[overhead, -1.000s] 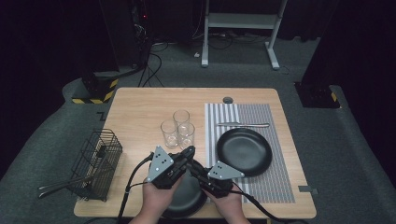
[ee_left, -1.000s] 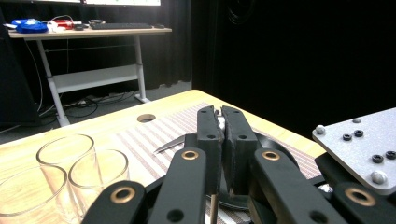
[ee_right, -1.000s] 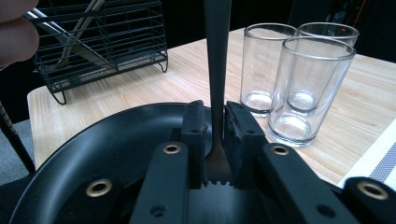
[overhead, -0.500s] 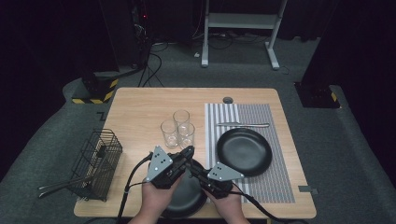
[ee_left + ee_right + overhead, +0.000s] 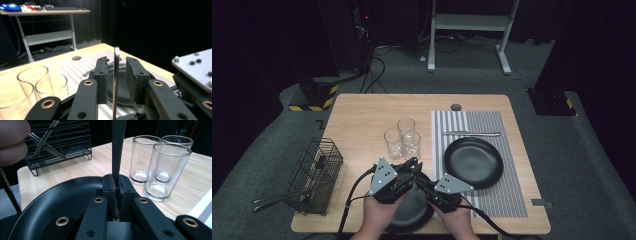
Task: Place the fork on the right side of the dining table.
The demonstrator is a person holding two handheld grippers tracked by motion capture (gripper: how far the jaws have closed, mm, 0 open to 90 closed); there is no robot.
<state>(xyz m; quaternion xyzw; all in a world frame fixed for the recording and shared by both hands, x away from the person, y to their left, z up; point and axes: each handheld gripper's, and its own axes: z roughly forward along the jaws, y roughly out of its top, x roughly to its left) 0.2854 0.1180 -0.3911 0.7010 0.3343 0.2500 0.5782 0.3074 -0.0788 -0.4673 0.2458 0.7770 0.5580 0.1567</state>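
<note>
High view, writing: none can be read on any surface.
High view, left claw (image 5: 412, 165): held over the near edge of the tabletop (image 5: 362, 120), pointing toward the glasses (image 5: 403, 137).
High view, right claw (image 5: 421, 179): just beside the left claw, above the near black plate (image 5: 412, 215) at the tabletop's near edge.
High view, surroundings: wire basket (image 5: 314, 175) at the near left corner; striped mat (image 5: 484, 122) along the right side with a second black plate (image 5: 473, 162) and a knife (image 5: 472, 133).
Left gripper view, writing: none legible.
Left gripper view, utensil (image 5: 115, 82): a thin metal piece stands upright between the jaws, with a gap on either side.
Left gripper view, left claw (image 5: 117, 75): released; its jaws have just been opening around the utensil.
Right gripper view, writing: none legible.
Right gripper view, right claw (image 5: 116, 187): clenched on the dark utensil (image 5: 117, 147), which rises straight up from the pads.
Right gripper view, place: over the black plate (image 5: 60, 197), the three glasses (image 5: 160, 162) near on the right, the basket (image 5: 60, 142) behind.
</note>
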